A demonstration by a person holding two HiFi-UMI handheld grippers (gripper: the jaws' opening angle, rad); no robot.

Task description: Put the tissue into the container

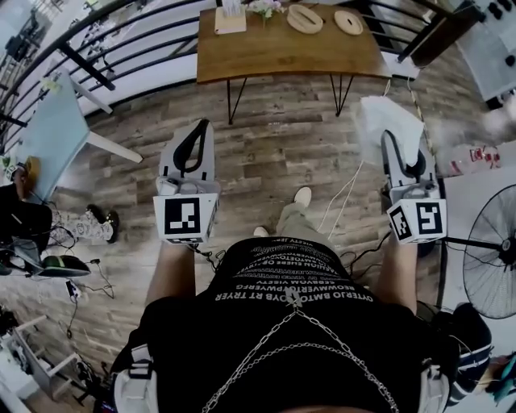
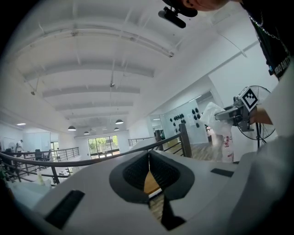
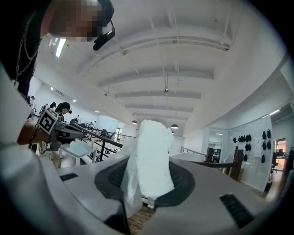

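In the head view my right gripper (image 1: 397,139) is shut on a white plastic-wrapped tissue pack (image 1: 387,119), held level above the wooden floor. The pack (image 3: 151,156) stands up between the dark pads in the right gripper view and hides much of what lies ahead. My left gripper (image 1: 199,129) is shut with nothing in it; its pads meet in the left gripper view (image 2: 148,170). That view also shows the tissue pack (image 2: 209,114) off to the right. Ahead stands a wooden table (image 1: 282,56) with a pale box-like holder (image 1: 230,19) and two oval wooden dishes (image 1: 305,18).
A black railing (image 1: 121,40) runs behind the table. At the left are a glass-topped side table (image 1: 48,129) and another person's shoes (image 1: 93,226). A floor fan (image 1: 492,258) stands at the right. Cables (image 1: 343,202) trail across the floor.
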